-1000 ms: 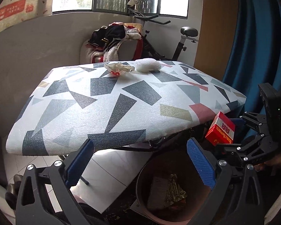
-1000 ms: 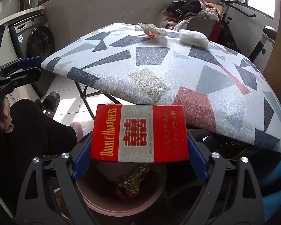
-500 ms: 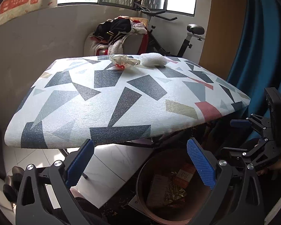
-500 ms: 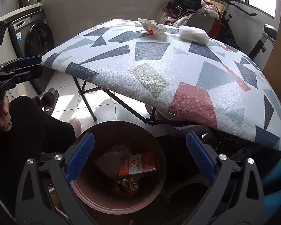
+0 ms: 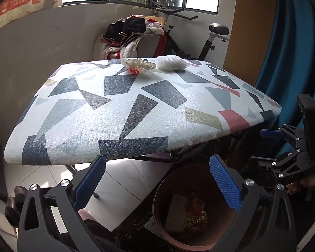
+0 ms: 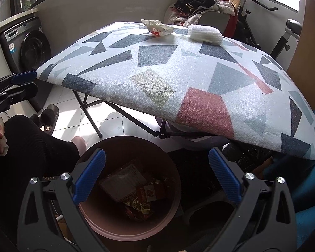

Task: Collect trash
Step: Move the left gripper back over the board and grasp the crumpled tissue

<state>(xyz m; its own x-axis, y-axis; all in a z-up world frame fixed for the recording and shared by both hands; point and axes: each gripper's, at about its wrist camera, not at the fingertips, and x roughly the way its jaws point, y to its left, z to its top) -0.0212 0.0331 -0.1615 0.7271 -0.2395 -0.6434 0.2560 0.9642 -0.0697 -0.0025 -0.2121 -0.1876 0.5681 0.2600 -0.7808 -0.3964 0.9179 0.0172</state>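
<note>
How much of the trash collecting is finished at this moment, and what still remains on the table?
Done: several pieces, including a red box, lie inside the brown bin. In hand: nothing; the left gripper and right gripper are both open and empty. Left: a crumpled wrapper and a white foam net on the far side of the table.

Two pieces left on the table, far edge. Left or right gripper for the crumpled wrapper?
Left, probably. Both grippers are open and empty. The crumpled wrapper lies left of the white foam net, and the right gripper hangs over the trash bin, while the left gripper faces the table.
</note>
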